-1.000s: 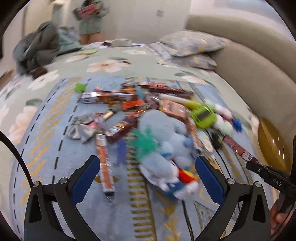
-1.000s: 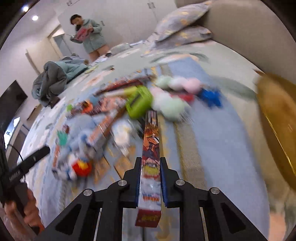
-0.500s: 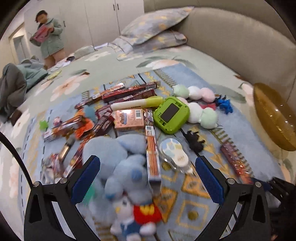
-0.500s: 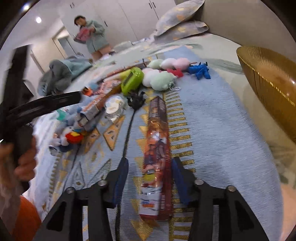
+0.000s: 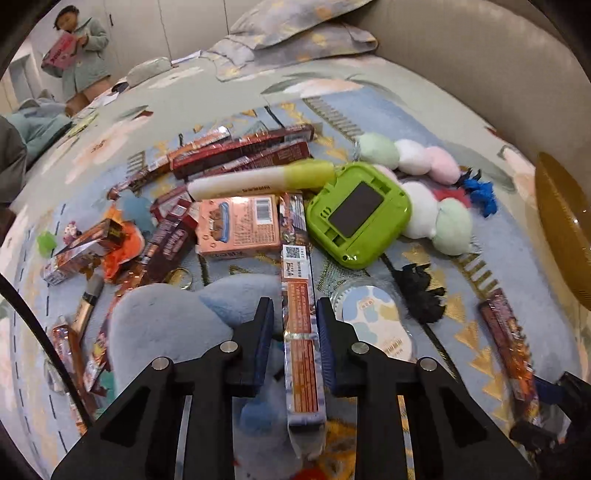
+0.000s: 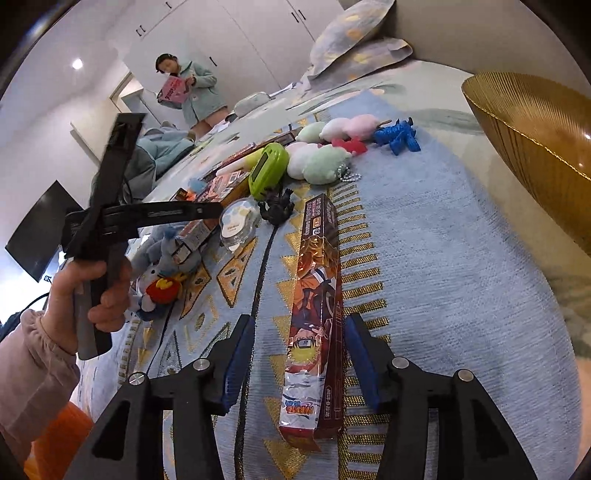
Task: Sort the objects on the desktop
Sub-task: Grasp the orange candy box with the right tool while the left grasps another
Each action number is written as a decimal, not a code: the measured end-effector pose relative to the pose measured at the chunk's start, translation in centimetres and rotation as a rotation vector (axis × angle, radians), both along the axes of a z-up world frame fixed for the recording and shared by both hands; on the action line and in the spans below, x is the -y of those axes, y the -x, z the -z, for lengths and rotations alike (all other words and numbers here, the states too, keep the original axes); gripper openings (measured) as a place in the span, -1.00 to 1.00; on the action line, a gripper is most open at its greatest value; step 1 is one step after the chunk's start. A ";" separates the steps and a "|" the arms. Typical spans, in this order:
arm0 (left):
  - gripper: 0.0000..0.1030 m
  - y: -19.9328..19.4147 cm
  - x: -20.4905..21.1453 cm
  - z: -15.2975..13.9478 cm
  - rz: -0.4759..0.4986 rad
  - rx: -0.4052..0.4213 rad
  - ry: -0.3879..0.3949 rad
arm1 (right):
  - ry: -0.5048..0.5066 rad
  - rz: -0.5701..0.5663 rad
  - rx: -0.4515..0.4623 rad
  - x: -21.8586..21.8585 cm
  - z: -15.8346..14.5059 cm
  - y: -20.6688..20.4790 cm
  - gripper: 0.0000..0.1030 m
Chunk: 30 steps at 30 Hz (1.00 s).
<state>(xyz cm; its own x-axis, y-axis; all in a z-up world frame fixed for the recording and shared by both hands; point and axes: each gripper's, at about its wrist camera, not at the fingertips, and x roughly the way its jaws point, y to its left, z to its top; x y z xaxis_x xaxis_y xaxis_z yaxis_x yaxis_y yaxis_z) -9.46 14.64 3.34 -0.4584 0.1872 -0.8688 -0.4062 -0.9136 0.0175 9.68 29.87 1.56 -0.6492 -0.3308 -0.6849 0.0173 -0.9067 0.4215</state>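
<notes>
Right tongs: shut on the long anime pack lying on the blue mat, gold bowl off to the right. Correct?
Not quite. The right wrist view shows the right tongs open: the long anime pack lies on the blue mat between the blue pads, clear gaps both sides. They have just been opening. The gold bowl is off to the right.

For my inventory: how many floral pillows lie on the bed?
2: upper grey floral pillow resting on lower pillow, beside the beige headboard; others may be hidden.
</notes>
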 end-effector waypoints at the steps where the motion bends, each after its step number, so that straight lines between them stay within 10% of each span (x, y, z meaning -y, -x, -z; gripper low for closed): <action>1: -0.59 0.2 -0.3 0.4 0.000 0.011 0.006 | 0.000 -0.002 -0.003 0.0 0.0 0.0 0.01; 9: -0.71 -0.8 -0.5 -0.1 -0.006 -0.036 0.007 | -0.003 0.028 -0.017 0.0 -0.3 -0.5 0.06; 23: -0.71 -14.3 6.9 -5.7 -0.116 -0.008 -0.233 | -0.092 0.136 0.107 2.0 -1.6 1.9 0.06; 25: -0.71 -15.2 7.2 -5.7 -0.117 -0.007 -0.227 | -0.005 0.095 0.105 1.9 -1.2 1.9 -0.47; 30: -0.71 -16.6 8.1 -5.4 -0.126 0.012 -0.233 | -0.063 0.091 0.106 2.9 -1.3 1.5 -0.54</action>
